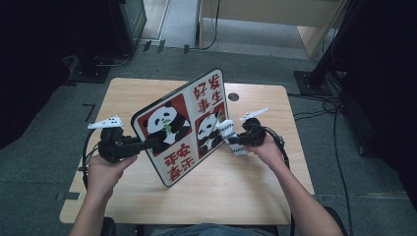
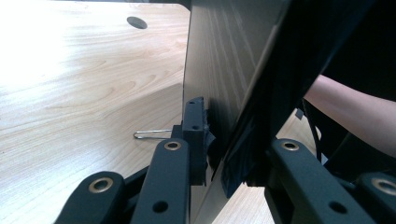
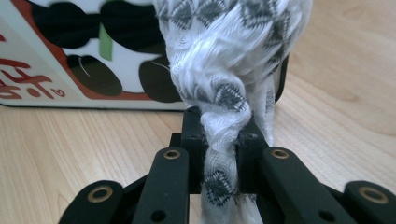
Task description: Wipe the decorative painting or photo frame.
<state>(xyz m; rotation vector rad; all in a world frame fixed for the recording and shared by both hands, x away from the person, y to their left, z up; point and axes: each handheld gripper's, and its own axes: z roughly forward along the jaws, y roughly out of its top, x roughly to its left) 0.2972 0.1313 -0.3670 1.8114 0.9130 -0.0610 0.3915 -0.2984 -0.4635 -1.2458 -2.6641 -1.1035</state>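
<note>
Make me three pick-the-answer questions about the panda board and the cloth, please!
1. Where is the cloth?
A. on the floor
B. in the right gripper, against the board's picture side
C. under the table

2. How many pandas are on the panda board?
A. two
B. five
C. none

3. How is the board standing?
A. flat on the table
B. tipped up on its edge, clamped by the left gripper
C. hanging on a wall

Answers: 1 B, its jaws pinch the cloth; 2 A, two panda panels; 3 B, one edge rests on the table.
</note>
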